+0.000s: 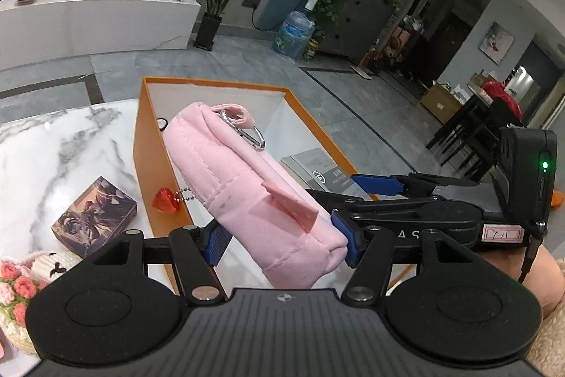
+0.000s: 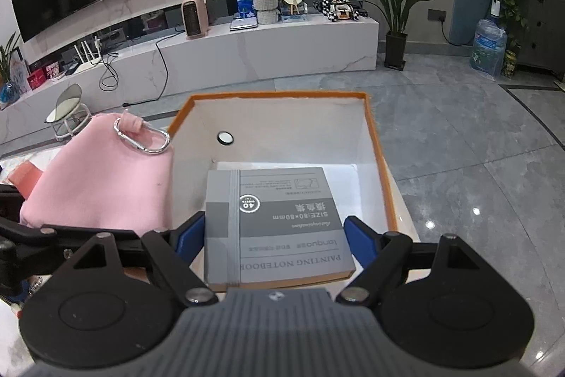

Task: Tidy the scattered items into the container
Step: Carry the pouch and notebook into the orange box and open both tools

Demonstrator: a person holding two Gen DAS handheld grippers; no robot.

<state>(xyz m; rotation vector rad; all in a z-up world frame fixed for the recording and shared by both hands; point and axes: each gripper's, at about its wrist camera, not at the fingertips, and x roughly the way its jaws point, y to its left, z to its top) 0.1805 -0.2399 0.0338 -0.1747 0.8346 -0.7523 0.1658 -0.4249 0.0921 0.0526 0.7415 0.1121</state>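
Observation:
My left gripper [image 1: 282, 241] is shut on a pink fabric pouch [image 1: 243, 179] with a silver carabiner and holds it over the left rim of the orange box [image 1: 141, 136]. The pouch also shows in the right wrist view [image 2: 102, 179], beside the orange box [image 2: 379, 158]. My right gripper [image 2: 273, 241] is open over the box, its fingers on either side of a grey painting notebook [image 2: 279, 221] that lies inside the box. The notebook also shows in the left wrist view [image 1: 314, 168]. A red charm on a bead chain [image 1: 164, 200] hangs by the pouch.
On the marble table [image 1: 53, 143] left of the box lie a dark printed card box [image 1: 95, 214] and a crocheted flower bag [image 1: 21, 292]. The right gripper's body [image 1: 459, 211] is close to my left one. The table edge and floor are beyond the box.

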